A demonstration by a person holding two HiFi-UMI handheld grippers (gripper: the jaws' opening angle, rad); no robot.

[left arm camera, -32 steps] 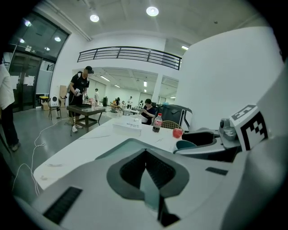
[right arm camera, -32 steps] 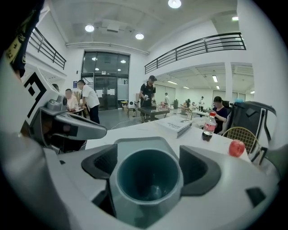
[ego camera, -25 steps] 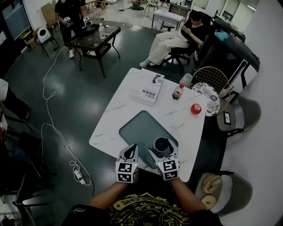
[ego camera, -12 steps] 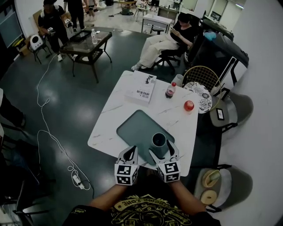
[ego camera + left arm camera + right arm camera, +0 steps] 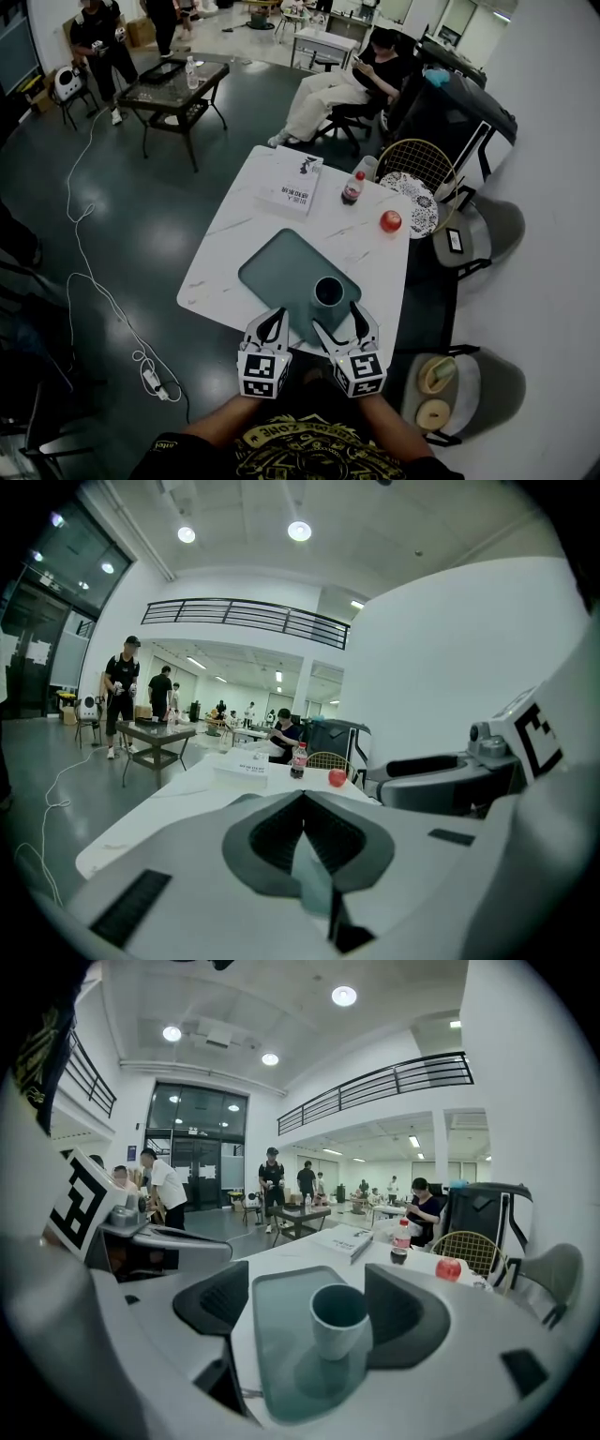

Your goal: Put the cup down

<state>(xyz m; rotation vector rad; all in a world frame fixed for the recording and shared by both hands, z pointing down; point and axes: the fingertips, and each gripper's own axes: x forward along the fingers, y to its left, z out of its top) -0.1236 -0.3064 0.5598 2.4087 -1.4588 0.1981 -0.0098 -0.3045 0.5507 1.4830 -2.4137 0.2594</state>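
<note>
The cup (image 5: 339,1318) stands upright on the tray (image 5: 272,272), so the putting-down looks done. The right gripper (image 5: 337,319) gapes wide just behind the cup, apparently clear of it. The left gripper (image 5: 274,319), beside the tray, is closed and empty. Only backing away seems left.

Open-plan office or lab hall: dark glossy floor (image 5: 141,206), mezzanine railing (image 5: 375,1080), ceiling downlights (image 5: 344,996), glass-top table (image 5: 173,80), seated person (image 5: 337,84) on office chair, power strip (image 5: 150,380) on floor.

Obscured items, head view
Tray (image 5: 272,272): near corner behind right gripper (image 5: 336,317). Book (image 5: 292,190): cover print too small to read. Bottle (image 5: 352,187): label illegible.
</note>
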